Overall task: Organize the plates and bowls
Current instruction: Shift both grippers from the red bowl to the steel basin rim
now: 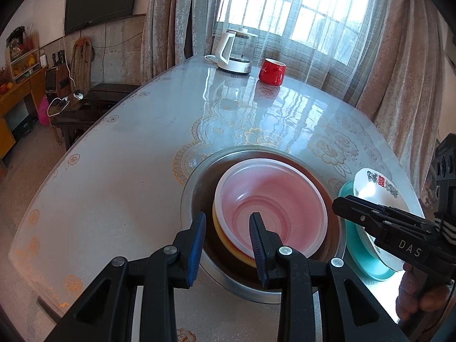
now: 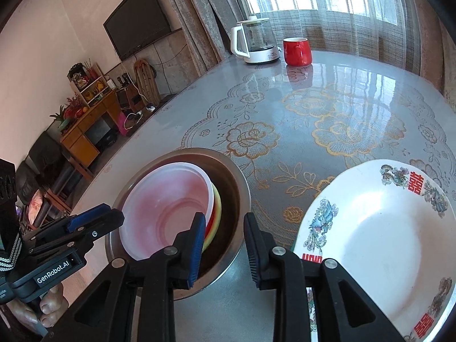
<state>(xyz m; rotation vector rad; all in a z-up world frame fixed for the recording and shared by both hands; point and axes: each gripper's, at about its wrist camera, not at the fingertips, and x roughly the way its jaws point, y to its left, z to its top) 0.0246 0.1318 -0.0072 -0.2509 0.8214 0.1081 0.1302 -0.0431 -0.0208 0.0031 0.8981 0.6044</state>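
1. Left wrist view: my left gripper [image 1: 228, 242] hangs over the near rim of the translucent pink bowl [image 1: 273, 205]. Jaws are part open; the bowl's near wall sits in the gap. I can't tell if either pad is really touching it, so I call it not gripped.
2. The pink bowl is nested on a yellow bowl [image 1: 228, 246], and both sit inside the steel basin [image 1: 193, 196] on the table [image 1: 114, 171].
3. Just right of the basin, the white printed plate [image 1: 373, 188] rests on a teal plate [image 1: 367, 262]. My right gripper [image 1: 342, 202] reaches in from the right over them.
4. Right wrist view: right gripper [image 2: 225, 248] jaws are part open and hold nothing. They straddle the basin's right rim [image 2: 242, 188], with the white plate [image 2: 379, 242] just to the right.
5. The left gripper [image 2: 94, 216] shows at the pink bowl's [image 2: 159, 213] left edge.
6. Handling guess: the pink bowl looks like thin plastic, so light, flexy and slick. I'd pinch the rim wall and keep the squeeze gentle.
7. The white plate looks ceramic, so heavier, stiff and chippable. I'd take it by the raised rim edge and lift it level.
8. A red mug [image 2: 296, 51] and a kettle [image 2: 256, 42] stand far back, well apart.
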